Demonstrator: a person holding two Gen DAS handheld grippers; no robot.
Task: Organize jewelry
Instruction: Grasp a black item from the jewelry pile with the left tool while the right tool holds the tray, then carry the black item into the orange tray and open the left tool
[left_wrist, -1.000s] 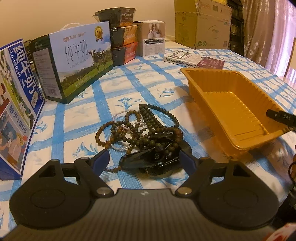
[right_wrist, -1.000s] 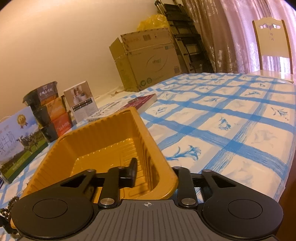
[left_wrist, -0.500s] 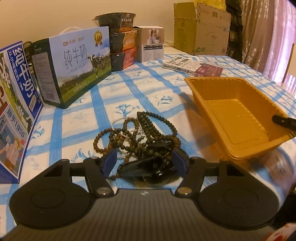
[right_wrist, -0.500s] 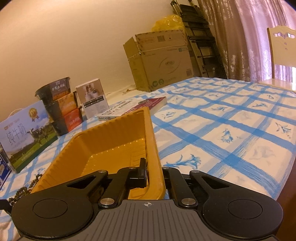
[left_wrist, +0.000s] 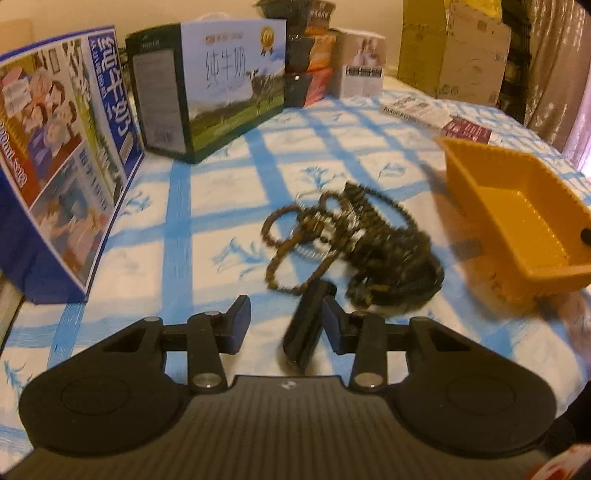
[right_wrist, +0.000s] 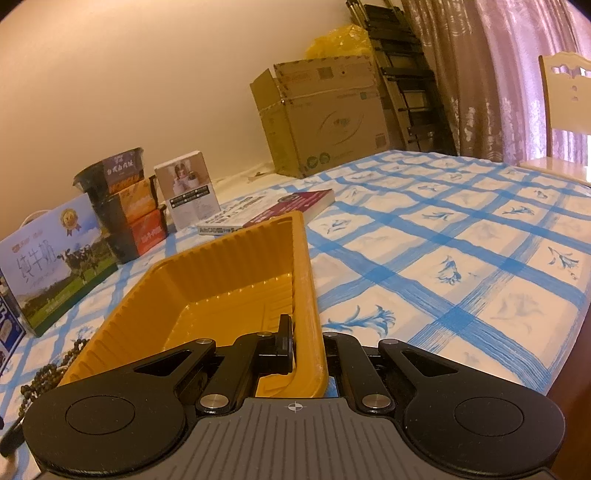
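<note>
**Right tool on tray; left tool closing on dark piece**

The right tool (right_wrist: 308, 341) is clamped on the yellow tray (right_wrist: 221, 273) rim. The left tool (left_wrist: 286, 319) is narrowing; a dark oblong item (left_wrist: 308, 325) lies between its jaws, against the right pad. The bead strands (left_wrist: 354, 240) lie heaped on the surface (left_wrist: 221, 206), beside the tray.

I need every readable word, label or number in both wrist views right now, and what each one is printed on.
"纯牛奶": green milk carton box.
"纯牛奶": blue milk box, printed sideways.
"AutoCAD": spine of the white book; the rest is too small to read.
Stacked snack tubs, small white box, cardboard box: print too small or blurred.
</note>
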